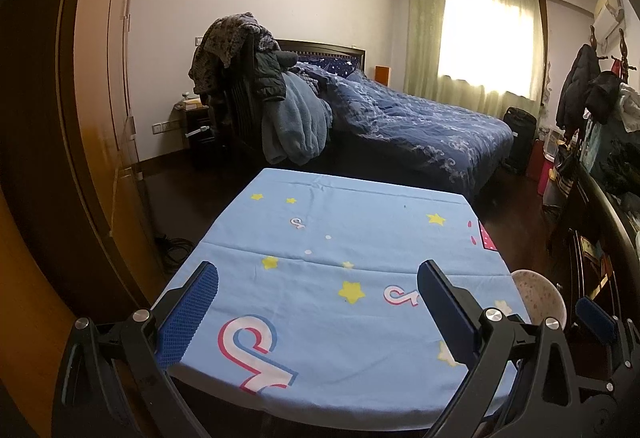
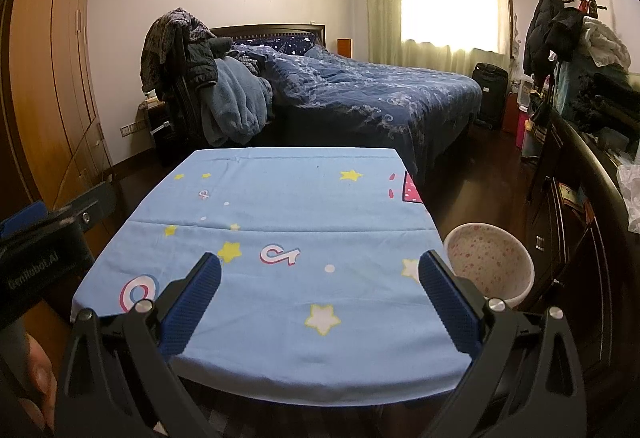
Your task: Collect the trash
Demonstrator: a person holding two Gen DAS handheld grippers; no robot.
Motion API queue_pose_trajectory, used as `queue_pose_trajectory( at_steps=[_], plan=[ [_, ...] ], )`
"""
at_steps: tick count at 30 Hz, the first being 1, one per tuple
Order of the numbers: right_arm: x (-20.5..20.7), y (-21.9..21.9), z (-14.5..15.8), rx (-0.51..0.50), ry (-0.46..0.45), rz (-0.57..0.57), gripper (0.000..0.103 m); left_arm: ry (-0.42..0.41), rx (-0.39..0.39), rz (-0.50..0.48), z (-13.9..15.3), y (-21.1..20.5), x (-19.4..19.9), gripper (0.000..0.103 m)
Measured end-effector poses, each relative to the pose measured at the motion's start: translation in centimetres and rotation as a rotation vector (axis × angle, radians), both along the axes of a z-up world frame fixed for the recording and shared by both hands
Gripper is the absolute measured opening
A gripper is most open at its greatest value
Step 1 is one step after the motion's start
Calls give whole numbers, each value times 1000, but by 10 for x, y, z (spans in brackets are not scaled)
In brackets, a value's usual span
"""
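Note:
A small table under a light blue cloth with stars (image 1: 340,238) (image 2: 280,205) fills the foreground of both views. I see no loose trash on the cloth. A white bin with pink speckles (image 2: 490,262) stands on the floor at the table's right side; its rim shows in the left wrist view (image 1: 538,296). My left gripper (image 1: 318,274) is open and empty above the near edge of the table. My right gripper (image 2: 320,264) is open and empty over the near right part of the table, with the bin just right of its right finger.
A bed with a dark blue quilt (image 2: 360,93) lies beyond the table. A chair piled with clothes (image 2: 192,77) stands by it. A wooden wardrobe (image 2: 52,57) lines the left. A dark cluttered sideboard (image 2: 580,177) lines the right, with crumpled white material (image 2: 632,193) on it.

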State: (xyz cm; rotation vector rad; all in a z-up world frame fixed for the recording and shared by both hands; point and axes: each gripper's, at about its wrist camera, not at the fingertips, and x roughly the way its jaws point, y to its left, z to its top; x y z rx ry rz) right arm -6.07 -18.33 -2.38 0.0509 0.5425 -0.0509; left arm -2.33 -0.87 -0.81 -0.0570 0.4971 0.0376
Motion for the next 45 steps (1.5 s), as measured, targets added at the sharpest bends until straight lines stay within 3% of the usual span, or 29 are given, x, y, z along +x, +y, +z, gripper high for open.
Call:
queue_pose_trajectory(
  at_steps=[45],
  plan=[
    [-5, -6, -15, 0, 22, 6, 100, 18, -15, -25, -10, -2, -7, 99]
  ],
)
